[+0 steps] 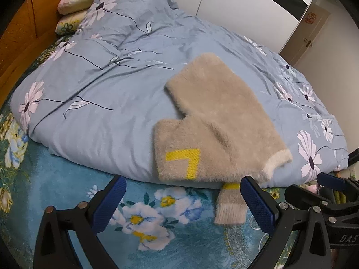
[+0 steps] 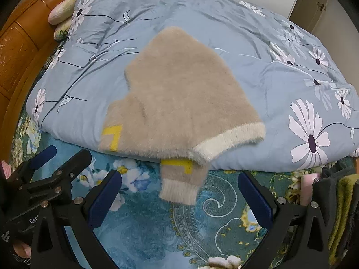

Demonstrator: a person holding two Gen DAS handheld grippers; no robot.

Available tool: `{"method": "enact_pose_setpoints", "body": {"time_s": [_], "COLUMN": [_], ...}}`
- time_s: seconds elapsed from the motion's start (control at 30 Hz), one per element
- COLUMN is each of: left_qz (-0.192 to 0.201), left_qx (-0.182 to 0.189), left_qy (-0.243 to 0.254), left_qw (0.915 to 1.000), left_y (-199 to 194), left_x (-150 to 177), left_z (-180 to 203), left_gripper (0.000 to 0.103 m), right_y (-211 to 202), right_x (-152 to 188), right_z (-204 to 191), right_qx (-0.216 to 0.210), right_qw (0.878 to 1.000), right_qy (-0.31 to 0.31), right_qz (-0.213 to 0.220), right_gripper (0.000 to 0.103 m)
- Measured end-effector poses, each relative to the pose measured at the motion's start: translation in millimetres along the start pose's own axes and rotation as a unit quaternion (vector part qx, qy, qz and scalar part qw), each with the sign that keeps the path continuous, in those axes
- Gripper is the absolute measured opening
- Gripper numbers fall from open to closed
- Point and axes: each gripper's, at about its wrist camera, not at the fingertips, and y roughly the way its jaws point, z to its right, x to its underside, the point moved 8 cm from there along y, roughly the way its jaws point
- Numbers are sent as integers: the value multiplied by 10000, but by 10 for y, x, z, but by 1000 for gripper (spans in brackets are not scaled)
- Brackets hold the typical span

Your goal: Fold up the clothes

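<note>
The beige sweater (image 1: 215, 121) lies folded on the blue quilt (image 1: 101, 103), one sleeve (image 1: 231, 204) hanging onto the floral bedsheet (image 1: 67, 179). Only the right view shows piled clothes (image 2: 341, 197) at its edge. Left tool (image 1: 182, 204) and right tool (image 2: 179, 198) hover side by side, both released, grasping nothing.

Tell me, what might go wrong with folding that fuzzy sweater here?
The sweater lies on a lumpy duvet, so folds may come out crooked. One sleeve hangs off the duvet's edge onto the sheet and could drag the sweater down. Both grippers are open and hold nothing.
</note>
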Motion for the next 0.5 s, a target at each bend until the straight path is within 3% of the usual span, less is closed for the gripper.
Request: {"method": "enact_pose_setpoints", "body": {"time_s": [0.17,0.5], "left_qz": [97,-21], "left_qx": [-158,-56], "left_qy": [112,43], "left_qw": [9998,10000], "left_y": [64,204], "left_x": [-16,0], "left_z": [-50,-129], "left_gripper": [103,103], "right_y": [28,189], "right_x": [-1,-25], "right_z": [-28,-75], "right_qx": [-8,31], "right_qw": [10000,9998], "right_qy": [1,-150], "right_qz": [27,-101], "right_gripper": [103,103]}}
